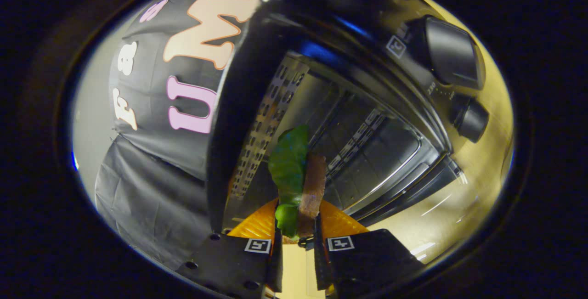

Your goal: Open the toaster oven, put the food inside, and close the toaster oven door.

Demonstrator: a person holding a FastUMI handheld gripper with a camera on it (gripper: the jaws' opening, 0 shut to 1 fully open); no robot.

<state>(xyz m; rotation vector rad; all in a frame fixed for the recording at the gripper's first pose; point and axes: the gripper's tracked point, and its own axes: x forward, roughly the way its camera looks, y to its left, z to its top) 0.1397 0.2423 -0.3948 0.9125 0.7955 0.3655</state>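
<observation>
Fingers (pixel 298 239) pinched the sandwich (pixel 301 184) edgewise before the open toaster oven (pixel 367 152); its lettuce could slip loose entering.

Gripper-mounted fisheye camera, tilted sideways, looking forward along the two fingers (pixel 262 225) from close range into the open cavity of the toaster oven (pixel 367 152); tabletop (pixel 487 161) beside it.

A staged recording booth is indicated by the black cloth wall (pixel 151 198). A kitchen setting is mimicked by a toaster oven (pixel 367 106) placed on a wooden tabletop (pixel 487 161).
</observation>
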